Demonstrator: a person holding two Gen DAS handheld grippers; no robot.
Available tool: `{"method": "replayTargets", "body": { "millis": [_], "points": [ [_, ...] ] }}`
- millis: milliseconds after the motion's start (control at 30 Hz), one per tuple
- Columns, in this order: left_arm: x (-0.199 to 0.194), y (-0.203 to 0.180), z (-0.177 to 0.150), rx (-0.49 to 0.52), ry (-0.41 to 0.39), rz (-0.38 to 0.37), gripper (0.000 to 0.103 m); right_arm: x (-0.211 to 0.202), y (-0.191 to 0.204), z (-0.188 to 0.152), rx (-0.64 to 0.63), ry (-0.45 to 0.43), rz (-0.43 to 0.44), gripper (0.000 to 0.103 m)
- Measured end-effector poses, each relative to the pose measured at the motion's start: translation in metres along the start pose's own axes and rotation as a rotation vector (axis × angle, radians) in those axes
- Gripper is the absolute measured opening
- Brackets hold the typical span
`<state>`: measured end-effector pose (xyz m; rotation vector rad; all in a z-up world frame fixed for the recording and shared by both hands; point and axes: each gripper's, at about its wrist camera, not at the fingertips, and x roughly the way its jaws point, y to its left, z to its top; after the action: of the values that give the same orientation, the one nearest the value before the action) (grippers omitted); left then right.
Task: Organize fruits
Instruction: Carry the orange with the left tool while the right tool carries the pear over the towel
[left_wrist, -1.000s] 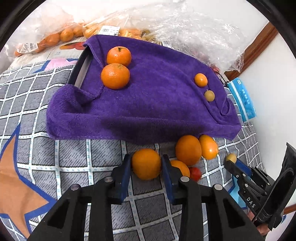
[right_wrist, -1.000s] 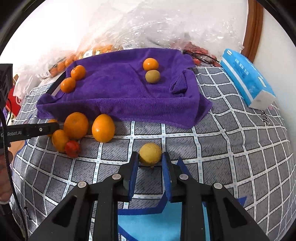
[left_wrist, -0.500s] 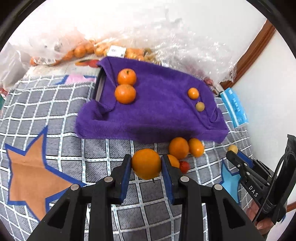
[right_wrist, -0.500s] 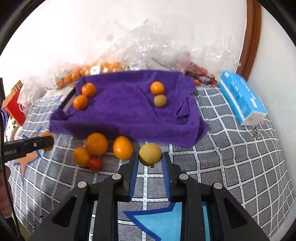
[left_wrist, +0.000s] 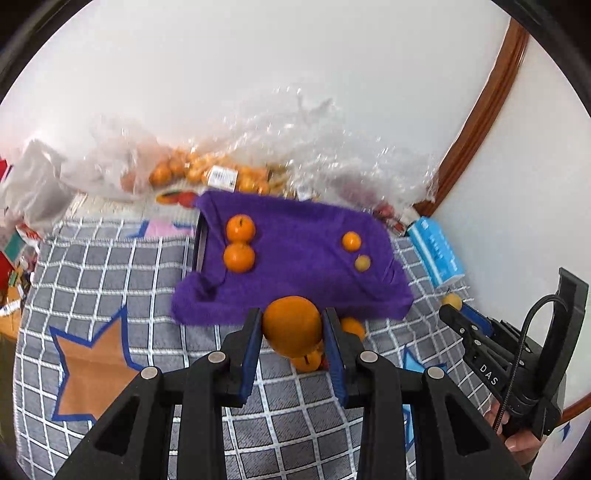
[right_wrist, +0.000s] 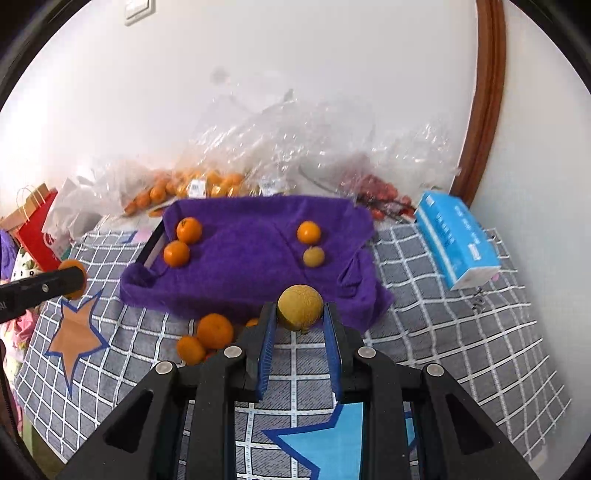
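In the left wrist view the left gripper pinches an orange held up in front of the near edge of the purple towel, hiding most of the loose fruit on the checked blanket behind it (plastic bags at 12 o'clock are blurred). In the right wrist view the right gripper clamps a yellowish fruit, its kind hard to tell, before the towel, and the tips partly cover the oranges on the blanket at 9 o'clock.
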<state>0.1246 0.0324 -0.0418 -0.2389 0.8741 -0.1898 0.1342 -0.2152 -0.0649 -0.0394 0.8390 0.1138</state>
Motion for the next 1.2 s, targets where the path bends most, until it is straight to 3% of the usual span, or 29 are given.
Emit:
{"method": "replayTargets", "body": {
  "millis": [533, 1200],
  "points": [
    [-0.024, 0.0, 0.025, 0.008, -0.087, -0.013, 0.031, -0.017, 0.004, 0.032, -0.008, -0.069, -0.002, 0.025],
    [-0.016, 0.018, 0.041, -0.025, -0.109, -0.021, 0.031, 0.0, 0.01, 0.061, -0.022, -0.079, 0.014, 0.025]
  ]
}}
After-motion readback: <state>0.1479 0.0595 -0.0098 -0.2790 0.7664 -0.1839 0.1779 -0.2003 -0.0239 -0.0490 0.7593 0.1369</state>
